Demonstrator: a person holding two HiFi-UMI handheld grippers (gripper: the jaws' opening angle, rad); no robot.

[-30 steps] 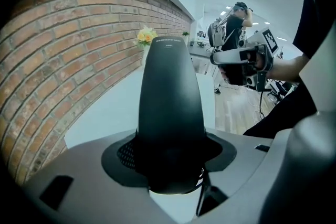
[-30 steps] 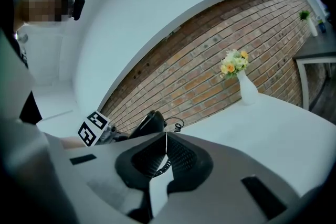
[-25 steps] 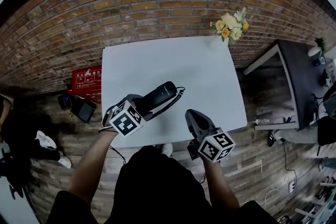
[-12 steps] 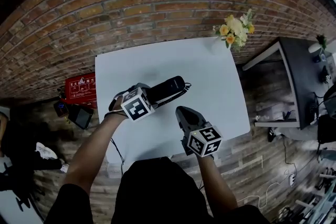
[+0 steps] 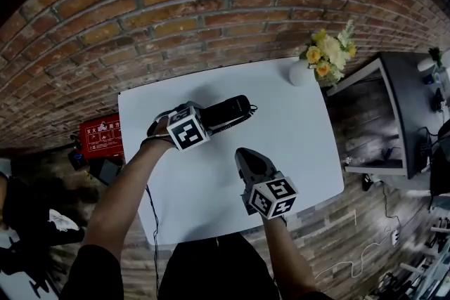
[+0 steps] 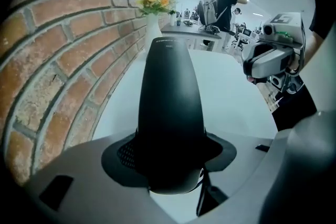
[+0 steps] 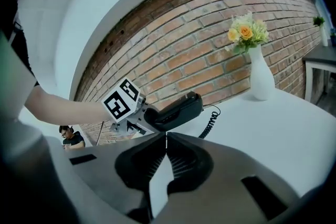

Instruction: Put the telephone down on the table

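1. The white table [image 5: 302,144] is bare over most of its top. Its far edge runs along the brick wall [image 5: 176,3], and the other three edges drop to the wooden floor [image 5: 365,214]
2. The telephone [image 5: 228,111], a black handset, is over the far-left part of the table, close to the wall edge. It lies roughly level and, in the right gripper view, is raised off the top, with its coiled cord [image 7: 210,122] hanging from the far end
3. The left tongs [image 5: 204,121] are clamped round the handset's near end, the jaws kept wide by its body
4. The right tongs [image 5: 246,157] hover over the middle of the table, apart from the telephone, with the jaws pressed together on nothing
5. A white vase [image 5: 301,72] of yellow and white flowers [image 5: 327,56] stands at the far-right corner, well apart from the handset
6. Off the table, a red box [image 5: 98,135] lies on the floor to the left and a dark desk [image 5: 415,102] stands to the right
7. Count: one telephone, one vase, one table, two tongs
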